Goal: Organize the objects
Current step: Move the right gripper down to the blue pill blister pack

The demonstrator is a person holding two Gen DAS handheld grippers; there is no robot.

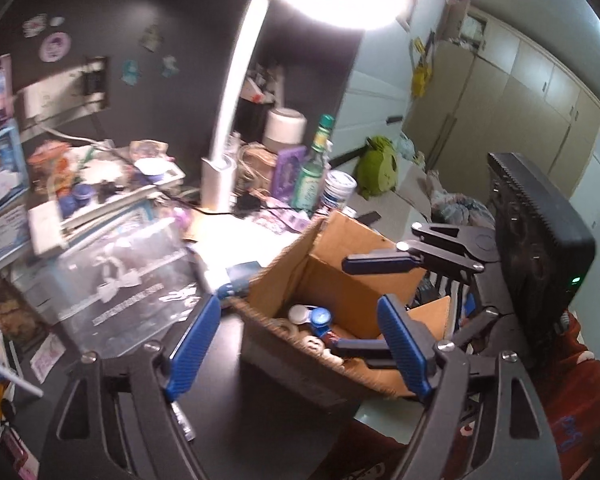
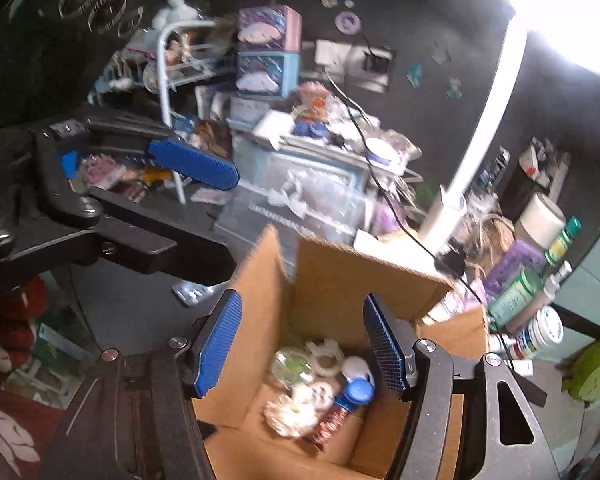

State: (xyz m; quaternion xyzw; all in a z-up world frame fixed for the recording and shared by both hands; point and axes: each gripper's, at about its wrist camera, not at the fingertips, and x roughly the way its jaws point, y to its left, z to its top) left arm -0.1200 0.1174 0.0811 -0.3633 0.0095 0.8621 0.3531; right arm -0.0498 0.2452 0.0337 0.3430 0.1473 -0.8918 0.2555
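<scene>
An open cardboard box [image 2: 332, 280] stands on the dark worktop [image 1: 228, 420], flaps raised. Inside lie small items, among them a blue-capped bottle [image 2: 350, 398] and a white ring [image 2: 326, 356]. The left claw [image 1: 296, 348] hangs over the box's near corner, jaws wide, nothing between them. The right claw [image 2: 300, 344] hangs above the box opening, jaws apart, also empty. A white lamp [image 1: 236, 96] glares behind.

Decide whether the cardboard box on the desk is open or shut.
Open. The cardboard box has its flaps standing up, and small items lie loose inside on its floor, among them a blue-capped bottle.
</scene>
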